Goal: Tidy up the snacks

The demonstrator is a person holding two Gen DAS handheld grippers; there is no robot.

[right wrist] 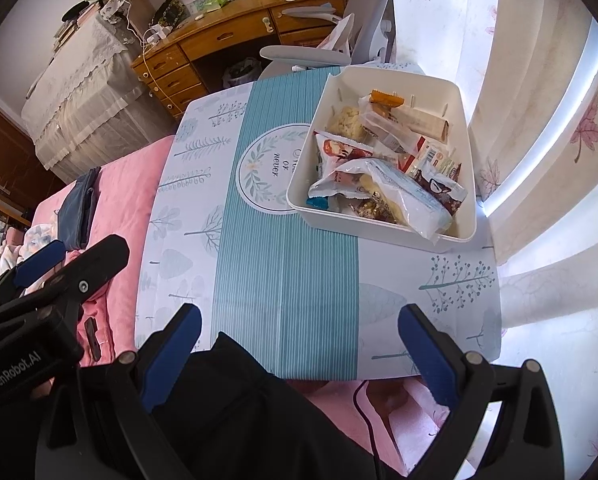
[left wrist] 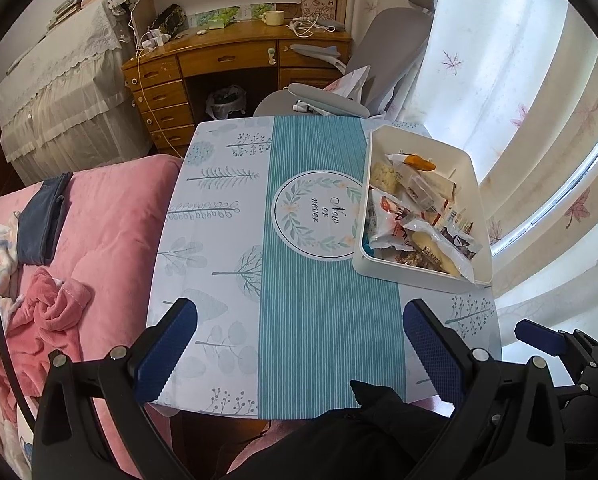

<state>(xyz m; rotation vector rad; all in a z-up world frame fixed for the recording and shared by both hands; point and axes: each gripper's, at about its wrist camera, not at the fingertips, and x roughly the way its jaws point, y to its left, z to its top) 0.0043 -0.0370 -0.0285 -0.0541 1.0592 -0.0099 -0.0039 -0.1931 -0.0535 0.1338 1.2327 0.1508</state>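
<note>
A white plastic bin (left wrist: 473,168) (right wrist: 465,120) full of several wrapped snacks (left wrist: 415,216) (right wrist: 383,168) stands at the far right of the small table (left wrist: 311,320) (right wrist: 287,280). My left gripper (left wrist: 303,316) hangs open above the table's near edge, nothing between its blue-padded fingers. My right gripper (right wrist: 301,322) is open too, held over the near edge, well short of the bin. One blue finger of the right gripper (left wrist: 539,336) shows at the right edge of the left wrist view; the left gripper (right wrist: 51,268) shows at the left of the right wrist view.
The table wears a teal-striped cloth with tree prints. A pink bed (left wrist: 111,220) with a dark folded cloth (left wrist: 43,220) lies to the left. Beyond the table stand a grey chair (left wrist: 383,60) and a wooden desk (left wrist: 235,52). Curtains (left wrist: 519,100) hang at the right. A dark sleeve (right wrist: 239,400) crosses below.
</note>
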